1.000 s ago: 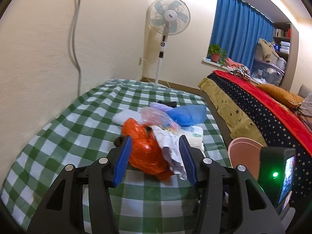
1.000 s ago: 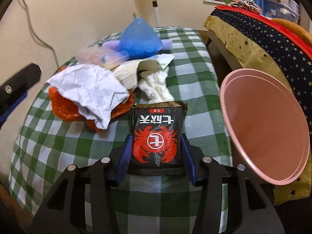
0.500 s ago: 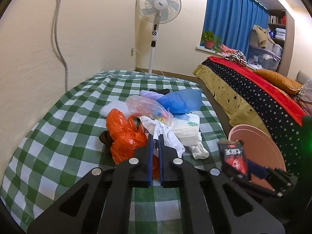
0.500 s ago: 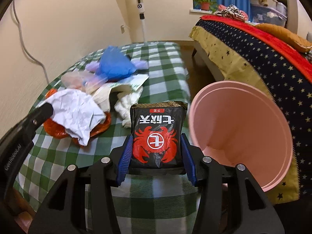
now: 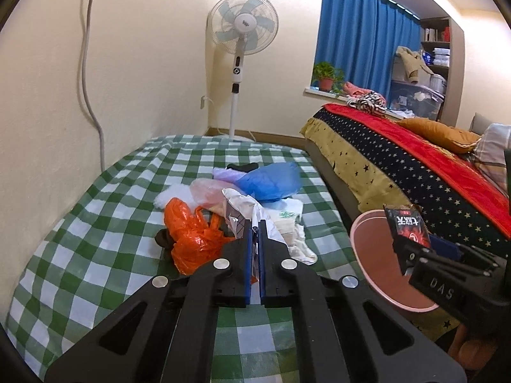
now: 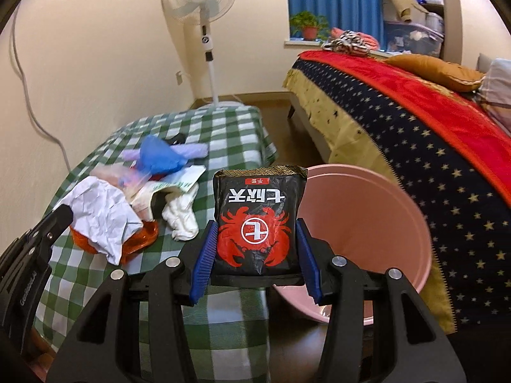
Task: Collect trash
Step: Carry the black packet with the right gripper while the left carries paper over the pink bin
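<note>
A trash pile lies on the green checked table point(image 5: 95, 223): an orange plastic bag point(image 5: 191, 239), a blue bag point(image 5: 271, 180), a clear bag and crumpled white paper point(image 5: 246, 210). My left gripper point(image 5: 254, 226) is shut on the crumpled white paper, seen too in the right wrist view point(image 6: 99, 214), and lifts it off the pile. My right gripper point(image 6: 255, 233) is shut on a black snack packet with a red crab point(image 6: 257, 220), held beside the rim of the pink bin point(image 6: 367, 223). The packet point(image 5: 407, 225) and bin point(image 5: 373, 255) also show in the left wrist view.
A standing fan point(image 5: 242, 32) is by the far wall. A bed with a star-patterned cover and red blanket point(image 5: 415, 172) runs along the right, just beyond the bin. A white cable point(image 5: 86, 63) hangs down the left wall.
My left gripper closed on the crumpled white paper and raised it. My right gripper carried the black packet rightward and up, from over the table to the bin's rim.
</note>
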The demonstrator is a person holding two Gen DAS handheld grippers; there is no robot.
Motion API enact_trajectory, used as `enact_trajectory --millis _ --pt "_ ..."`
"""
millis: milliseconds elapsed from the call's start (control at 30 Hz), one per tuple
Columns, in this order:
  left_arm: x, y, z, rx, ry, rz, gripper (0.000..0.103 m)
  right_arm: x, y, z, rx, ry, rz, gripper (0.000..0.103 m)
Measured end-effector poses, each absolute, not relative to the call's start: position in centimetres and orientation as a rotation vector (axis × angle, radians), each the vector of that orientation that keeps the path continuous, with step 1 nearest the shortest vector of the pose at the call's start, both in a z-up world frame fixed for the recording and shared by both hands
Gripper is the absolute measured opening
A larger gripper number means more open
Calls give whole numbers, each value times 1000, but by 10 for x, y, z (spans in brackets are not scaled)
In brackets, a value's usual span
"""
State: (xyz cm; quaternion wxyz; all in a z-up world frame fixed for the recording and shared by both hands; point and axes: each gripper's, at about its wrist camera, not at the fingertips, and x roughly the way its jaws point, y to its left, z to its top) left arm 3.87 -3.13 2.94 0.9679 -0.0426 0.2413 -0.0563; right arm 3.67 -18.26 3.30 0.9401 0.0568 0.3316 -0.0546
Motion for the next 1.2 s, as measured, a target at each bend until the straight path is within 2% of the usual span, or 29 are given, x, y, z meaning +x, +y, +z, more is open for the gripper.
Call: enact_trajectory --millis 667,1200 --pt "20 -81 56 -85 438 -315 3 8 -248 68 139 599 -308 49" --pt "68 -144 26 -83 472 -483 3 33 -288 53 206 596 -403 49"
